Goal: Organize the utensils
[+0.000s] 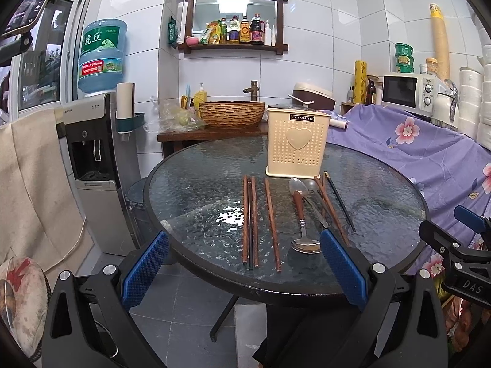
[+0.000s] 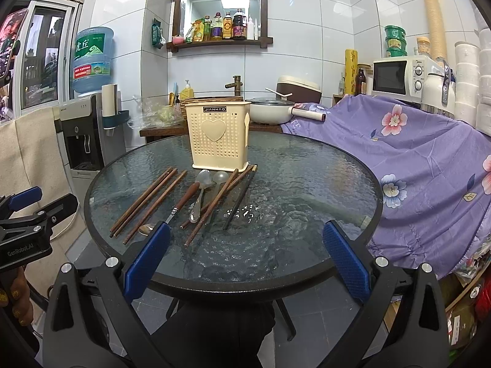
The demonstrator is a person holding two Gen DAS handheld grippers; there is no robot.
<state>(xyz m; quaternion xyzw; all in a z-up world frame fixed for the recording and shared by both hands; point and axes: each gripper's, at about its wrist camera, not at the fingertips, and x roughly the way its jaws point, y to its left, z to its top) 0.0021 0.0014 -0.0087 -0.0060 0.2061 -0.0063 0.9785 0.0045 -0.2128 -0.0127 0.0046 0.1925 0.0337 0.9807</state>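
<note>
A cream perforated utensil holder (image 1: 297, 144) (image 2: 219, 136) stands upright at the back of the round glass table (image 1: 199, 184) (image 2: 307, 184). In front of it lie brown and black chopsticks (image 1: 250, 220) (image 2: 144, 202). Beside them are a wooden-handled metal spoon (image 1: 299, 211) (image 2: 184, 199), clear spoons (image 1: 296, 185) (image 2: 204, 179) and more chopsticks (image 1: 333, 208) (image 2: 214, 202). My left gripper (image 1: 244, 234) (image 2: 41, 202) hovers open over the table's near edge, holding nothing. My right gripper (image 2: 247, 227) (image 1: 451, 225) is open and empty to its right.
A water dispenser (image 1: 92, 159) stands left of the table. A purple floral cloth (image 2: 414, 165) covers furniture on the right, with a microwave (image 2: 399, 76) behind it. A wooden counter holds a woven basin (image 1: 231, 113) and a pot (image 2: 270, 110). A hand (image 2: 15, 303) holds the left gripper.
</note>
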